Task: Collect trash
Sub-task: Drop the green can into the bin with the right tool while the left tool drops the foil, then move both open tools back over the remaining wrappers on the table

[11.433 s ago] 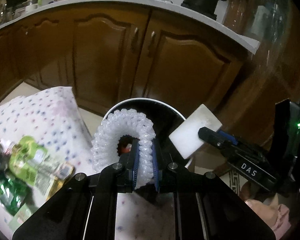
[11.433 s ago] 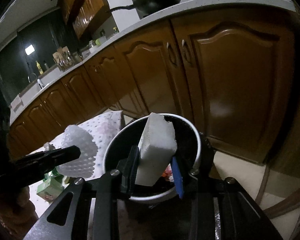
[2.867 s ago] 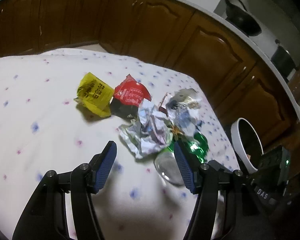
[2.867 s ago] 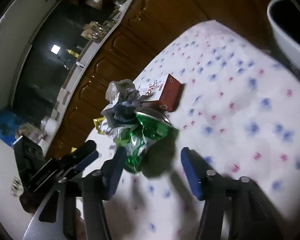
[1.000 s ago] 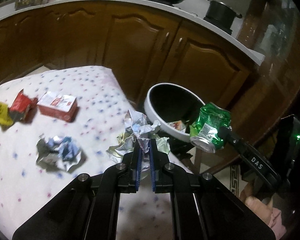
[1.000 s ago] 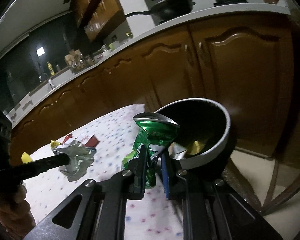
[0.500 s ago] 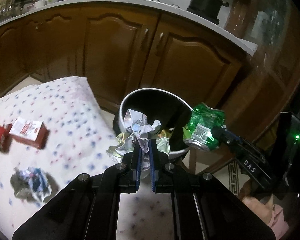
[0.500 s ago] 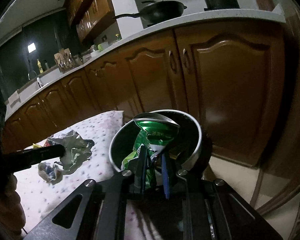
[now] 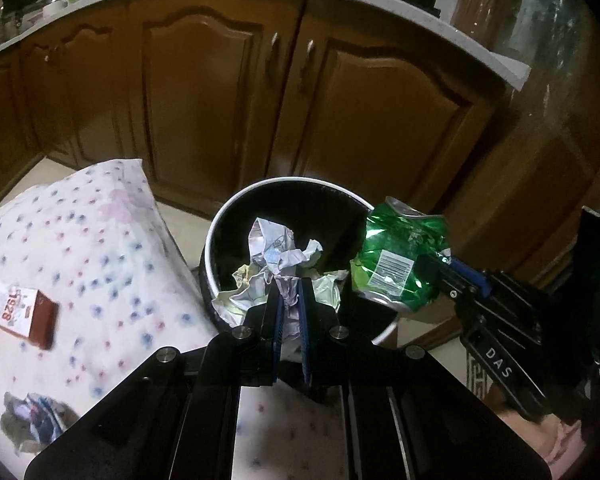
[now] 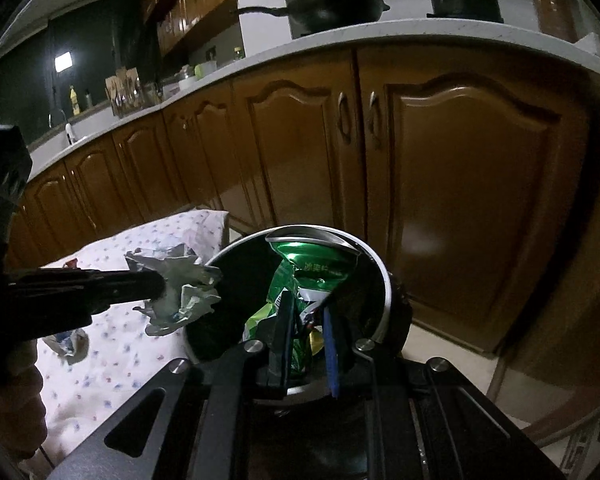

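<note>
Left of the bin (image 9: 220,224), a red-brown carton (image 9: 18,314) and a crumpled wrapper (image 9: 36,420) lie on the dotted cloth surface (image 9: 100,240). Your left gripper (image 9: 288,304) has its fingers clamped on a crumpled paper wad (image 9: 276,256), held over the bin's open mouth. At the bin's right rim, your right gripper (image 10: 306,330) pinches a crushed green can (image 10: 308,272), hanging above the opening.

"DAS" in white on right gripper (image 9: 440,270) body; "1928", upside down, on white label of red-brown box (image 9: 18,314); barcode on crushed green can (image 9: 400,258)
</note>
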A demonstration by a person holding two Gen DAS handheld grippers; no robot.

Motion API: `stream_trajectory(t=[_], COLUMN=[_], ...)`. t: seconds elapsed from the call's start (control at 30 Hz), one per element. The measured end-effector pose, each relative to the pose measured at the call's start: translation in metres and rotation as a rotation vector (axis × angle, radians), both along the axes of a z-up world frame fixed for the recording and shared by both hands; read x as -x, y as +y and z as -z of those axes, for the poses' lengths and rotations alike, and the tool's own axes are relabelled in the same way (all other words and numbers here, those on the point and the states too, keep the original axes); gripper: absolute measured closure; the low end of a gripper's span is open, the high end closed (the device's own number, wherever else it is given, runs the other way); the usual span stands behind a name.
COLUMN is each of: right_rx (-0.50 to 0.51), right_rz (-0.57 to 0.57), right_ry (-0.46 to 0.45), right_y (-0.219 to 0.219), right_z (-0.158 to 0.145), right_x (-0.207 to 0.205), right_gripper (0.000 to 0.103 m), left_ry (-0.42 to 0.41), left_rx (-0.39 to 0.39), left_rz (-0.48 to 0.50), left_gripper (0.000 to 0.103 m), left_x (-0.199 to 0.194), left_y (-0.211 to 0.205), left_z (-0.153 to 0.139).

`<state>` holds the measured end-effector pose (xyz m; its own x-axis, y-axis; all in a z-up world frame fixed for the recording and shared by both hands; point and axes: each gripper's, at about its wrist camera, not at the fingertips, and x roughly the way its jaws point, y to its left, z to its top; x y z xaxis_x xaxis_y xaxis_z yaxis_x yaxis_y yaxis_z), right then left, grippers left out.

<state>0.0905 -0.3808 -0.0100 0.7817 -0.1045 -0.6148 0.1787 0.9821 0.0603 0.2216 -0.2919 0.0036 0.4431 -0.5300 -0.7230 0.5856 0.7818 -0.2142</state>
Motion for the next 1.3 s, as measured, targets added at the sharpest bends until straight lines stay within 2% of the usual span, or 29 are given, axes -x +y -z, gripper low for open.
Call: stream_trajectory(t=[0.4,0.47,0.5,0.63,0.73,0.8,0.9,0.97,1.17,1.3], right_rx=[0.015,0.005,-0.004,-0.042,-0.055,-0.067,-0.094,-0.116,-0.214,-0.262], right_rz=[-0.012,-0.01,-0.009,0.006,0.009,0.014,0.008,0.003,-0.027,-0.066], right_ry=[0.078,0.094,0.098,0.095,0.076,0.064,0.034,0.01,-0.025,-0.024], right_y=[-0.006,-0.008,-0.01,-0.015,-0.016,-0.015,-0.01,-0.006,0.014,0.036], right_z=[0.011,0.013,0.014,0.012,0.008,0.005,-0.001,-0.004,-0.005,0.001], right_x=[-0.02,-0.023,-0.024,-0.023,-0.019,-0.018,-0.011,-0.005,0.004,0.009], right_gripper=[0.089,0.089,0.088,0.072,0.069,0.067,0.047,0.03,0.016,0.015], left_ry=[0.031,0.041,0.051,0.054,0.05,0.043,0.052,0.054,0.05,0.045], left_rx=[-0.038,-0.041,-0.039,-0.017,-0.001,0.016,0.047,0.064,0.114,0.14], left_rz=[0.001,-0.007,-0.009,-0.028,-0.045,-0.078,-0.122,-0.153,-0.236,-0.295], left_gripper=[0.095,0.091,0.086,0.062,0.056,0.056,0.055,0.055,0.055,0.055], left_x=[-0.018,-0.02,-0.021,-0.019,-0.014,-0.01,-0.002,0.004,0.03,0.044], left_y=[-0.019,-0.02,-0.02,-0.01,0.002,0.015,0.038,0.055,0.103,0.133], left_z=[0.016,0.017,0.017,0.014,0.011,0.009,0.008,0.008,0.007,0.008])
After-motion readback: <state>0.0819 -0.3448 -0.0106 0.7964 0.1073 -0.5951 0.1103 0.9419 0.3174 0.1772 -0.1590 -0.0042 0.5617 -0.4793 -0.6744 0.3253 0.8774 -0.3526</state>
